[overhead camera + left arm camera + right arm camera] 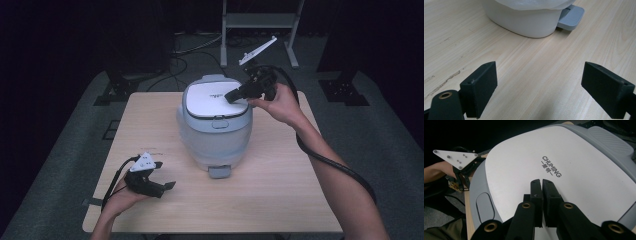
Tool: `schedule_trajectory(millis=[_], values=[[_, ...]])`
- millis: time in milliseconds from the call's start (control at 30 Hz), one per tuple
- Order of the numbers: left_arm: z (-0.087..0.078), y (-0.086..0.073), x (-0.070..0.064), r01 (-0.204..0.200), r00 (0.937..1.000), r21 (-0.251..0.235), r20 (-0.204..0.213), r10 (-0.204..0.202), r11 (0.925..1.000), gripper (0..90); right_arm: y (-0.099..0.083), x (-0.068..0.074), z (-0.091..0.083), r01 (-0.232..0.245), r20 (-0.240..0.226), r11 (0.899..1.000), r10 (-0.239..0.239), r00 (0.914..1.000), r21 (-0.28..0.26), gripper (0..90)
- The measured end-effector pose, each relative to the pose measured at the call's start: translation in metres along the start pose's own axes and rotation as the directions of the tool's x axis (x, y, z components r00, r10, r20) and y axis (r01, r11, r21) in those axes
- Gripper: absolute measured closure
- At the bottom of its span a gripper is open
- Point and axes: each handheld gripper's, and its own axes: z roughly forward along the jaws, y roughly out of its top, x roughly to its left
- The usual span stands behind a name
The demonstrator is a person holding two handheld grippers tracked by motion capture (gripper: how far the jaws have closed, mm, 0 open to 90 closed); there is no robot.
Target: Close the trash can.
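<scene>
A white and grey pedal bin (215,130) stands in the middle of the wooden table (280,185), its lid (212,97) down and its grey foot pedal (219,171) facing me. My right gripper (231,96) is shut with nothing between its jaws, and its tips rest on the white lid (564,160) beside the printed word CHUMING. My left gripper (169,186) hovers open low over the table's front left. In the left gripper view the bin's base (524,22) and the pedal (571,13) lie ahead of the spread fingers (481,85).
A grey push button (484,206) sits on the lid's front rim. A metal frame stand (260,25) and cables lie on the dark floor behind the table. Bare wood lies left, right and in front of the bin.
</scene>
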Motion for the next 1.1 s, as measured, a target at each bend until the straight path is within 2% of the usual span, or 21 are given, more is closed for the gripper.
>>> schedule_trajectory(millis=[367,567,767,800,867,967,1033,1067,1100], values=[[0.000,0.000,-0.001,0.002,1.0000,0.000,0.001,-0.002,1.0000,12.4,-0.001,0.010,0.010,0.040,-0.025,0.999,-0.040,0.9989,0.009,88.5],[0.001,-0.001,-0.001,0.002,1.0000,0.004,0.002,-0.002,1.0000,12.4,-0.002,0.014,0.012,0.042,-0.034,0.999,-0.041,0.9986,0.001,89.6],[0.003,-0.001,-0.001,0.001,1.0000,0.007,0.006,-0.001,1.0000,12.4,-0.004,0.018,0.014,0.047,-0.002,0.999,-0.047,0.9989,-0.010,90.0],[0.003,-0.001,-0.002,-0.001,1.0000,0.007,0.007,0.001,1.0000,12.4,-0.004,0.020,0.015,0.060,0.008,0.998,-0.060,0.9982,0.007,90.0],[0.002,-0.001,-0.002,-0.003,1.0000,0.009,0.006,0.003,1.0000,12.4,-0.004,0.023,0.017,0.064,0.000,0.998,-0.064,0.9980,0.005,90.0],[0.002,-0.001,-0.001,0.001,1.0000,0.008,0.004,-0.001,1.0000,12.4,-0.003,0.025,0.018,0.081,0.014,0.997,-0.081,0.9966,0.004,89.8],[0.002,-0.002,-0.001,0.003,1.0000,0.008,0.003,-0.003,1.0000,12.4,-0.001,0.028,0.018,0.103,0.040,0.995,-0.103,0.9938,0.018,89.6],[0.002,-0.002,-0.001,0.004,1.0000,0.008,0.003,-0.004,1.0000,12.4,-0.001,0.030,0.017,0.116,0.056,0.993,-0.117,0.9915,0.018,86.8],[0.002,-0.002,-0.001,0.003,1.0000,0.007,0.002,-0.004,1.0000,12.4,-0.001,0.032,0.016,0.123,0.067,0.992,-0.124,0.9899,0.022,80.1]])
